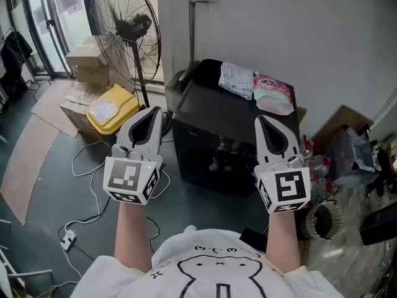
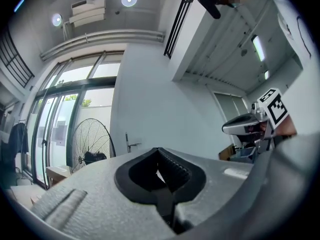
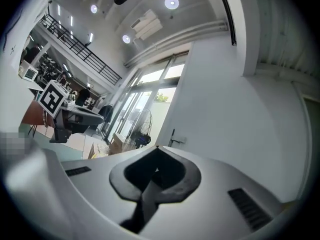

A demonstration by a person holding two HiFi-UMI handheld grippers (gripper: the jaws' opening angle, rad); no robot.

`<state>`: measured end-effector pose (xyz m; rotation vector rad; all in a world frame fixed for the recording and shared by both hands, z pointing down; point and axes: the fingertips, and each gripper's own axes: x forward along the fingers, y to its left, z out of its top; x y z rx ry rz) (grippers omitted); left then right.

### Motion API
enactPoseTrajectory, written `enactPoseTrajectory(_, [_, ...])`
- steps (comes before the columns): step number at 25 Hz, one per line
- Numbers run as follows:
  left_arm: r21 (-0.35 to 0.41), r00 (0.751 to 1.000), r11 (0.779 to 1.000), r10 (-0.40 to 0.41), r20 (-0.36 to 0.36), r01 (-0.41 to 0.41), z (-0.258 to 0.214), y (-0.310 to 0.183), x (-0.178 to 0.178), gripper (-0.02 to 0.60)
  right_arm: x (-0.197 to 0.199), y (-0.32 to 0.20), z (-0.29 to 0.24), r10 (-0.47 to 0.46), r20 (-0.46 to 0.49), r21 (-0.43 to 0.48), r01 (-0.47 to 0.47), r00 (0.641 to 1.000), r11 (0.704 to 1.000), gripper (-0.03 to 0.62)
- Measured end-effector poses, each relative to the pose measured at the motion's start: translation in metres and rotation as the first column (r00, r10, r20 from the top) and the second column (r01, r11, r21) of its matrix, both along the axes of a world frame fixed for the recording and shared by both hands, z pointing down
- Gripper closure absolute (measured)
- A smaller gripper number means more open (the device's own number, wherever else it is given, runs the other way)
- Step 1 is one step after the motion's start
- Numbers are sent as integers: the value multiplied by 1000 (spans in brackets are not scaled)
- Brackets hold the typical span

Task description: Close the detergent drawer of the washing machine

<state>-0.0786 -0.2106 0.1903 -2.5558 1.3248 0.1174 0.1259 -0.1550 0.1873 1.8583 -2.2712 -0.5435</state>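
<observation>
- Washing machine [image 1: 211, 113]: a black box that stands on the dark floor [image 1: 37, 135] against the white wall [image 1: 279, 23], in the middle of the head view; its front faces the person; the detergent drawer I cannot make out on the dark front, so I cannot tell if it is out or in.
- On top of the machine lie a white patterned packet [image 1: 237, 79] and, just beside it to the right, a pink packet [image 1: 273, 93].
- Left gripper [image 1: 152, 112]: held in the air to the left of the machine, pointing away from the person; in the left gripper view [image 2: 159, 151] its two jaws are together and nothing is between them.
- Right gripper [image 1: 260, 120]: held in front of the right part of the machine; in the right gripper view [image 3: 156, 150] the jaws are together too, and empty.
- Both gripper views look over the jaws at the white wall and the ceiling, not at the machine; each one shows the other gripper at the side.
- A standing fan [image 1: 127, 33] is left of the machine, near the tall windows; below it there are a yellow container [image 1: 111, 109] and cardboard boxes [image 1: 90, 64].
- White cables [image 1: 87, 160] lie loose on the floor, with a power strip [image 1: 67, 236] at the end.
</observation>
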Motion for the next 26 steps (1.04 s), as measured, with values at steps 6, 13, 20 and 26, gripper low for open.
enactPoseTrajectory(6, [9, 1000, 1000, 13, -9, -12, -2, 5, 4, 565, 3, 3, 4, 6, 6, -3, -6, 1000, 1000, 594])
enactPoseTrajectory(13, [35, 1000, 999, 25, -9, -25, -10, 18, 9, 565, 1, 11, 6, -15, 17, -9, 16, 1000, 1000, 594])
enactPoseTrajectory(20, [53, 999, 998, 38, -4, -38, -16, 30, 14, 565, 0, 20, 1, -24, 34, 2, 24, 999, 1000, 594])
enactPoseTrajectory(26, [61, 999, 997, 44, -6, -43, -17, 38, 15, 565, -1, 26, 3, -26, 35, 2, 26, 999, 1000, 594])
